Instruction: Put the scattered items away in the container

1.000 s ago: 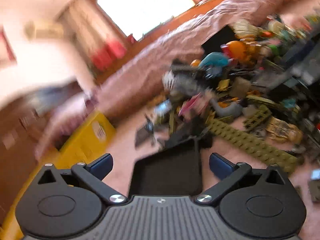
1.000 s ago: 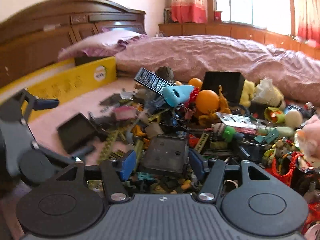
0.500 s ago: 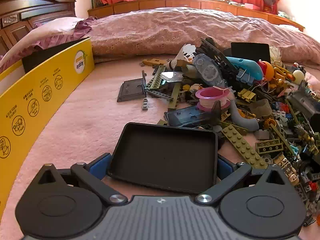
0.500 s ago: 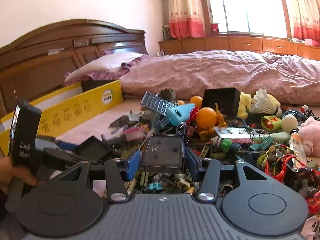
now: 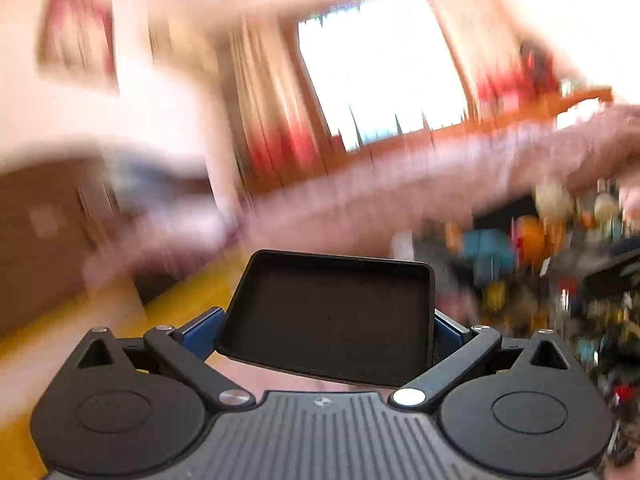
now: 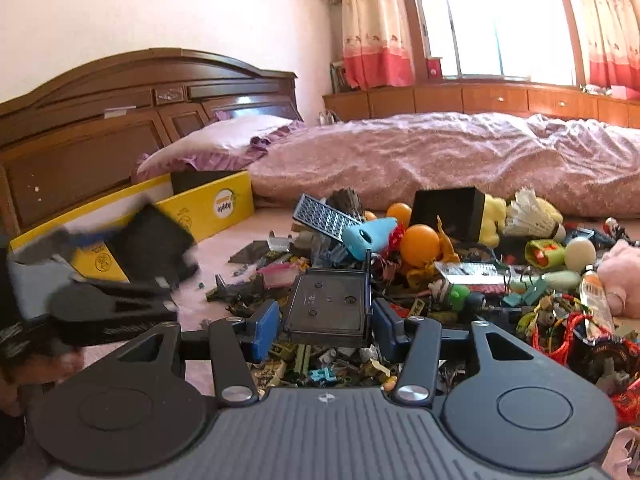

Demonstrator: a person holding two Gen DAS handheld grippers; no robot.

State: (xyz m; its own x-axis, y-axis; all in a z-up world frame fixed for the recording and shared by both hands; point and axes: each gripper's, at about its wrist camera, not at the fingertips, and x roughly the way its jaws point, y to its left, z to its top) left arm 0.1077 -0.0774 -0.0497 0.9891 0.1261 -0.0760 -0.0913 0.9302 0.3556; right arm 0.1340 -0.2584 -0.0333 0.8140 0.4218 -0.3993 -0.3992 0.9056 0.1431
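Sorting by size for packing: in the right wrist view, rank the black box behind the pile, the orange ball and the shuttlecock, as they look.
1. black box
2. shuttlecock
3. orange ball
The last two look close in size, so their order is unsure.

Shallow black tray [image 5: 332, 316]: rectangular, rounded corners, raised rim, hollow side up and empty. Held off the bed, tilted with far edge higher, beside the yellow box [image 6: 218, 204].

Dark grey plastic piece [image 6: 326, 306]: flat, square, moulded face with small round marks, thin post at 1 far corner. Lifted above the toy heap [image 6: 460, 256], face tipped toward the camera.

Yellow box: cardboard, printed logo, standing at the head of the bed, left of the heap.

Toy heap: mixed small toys, bricks, orange balls, spread on pink bedding.
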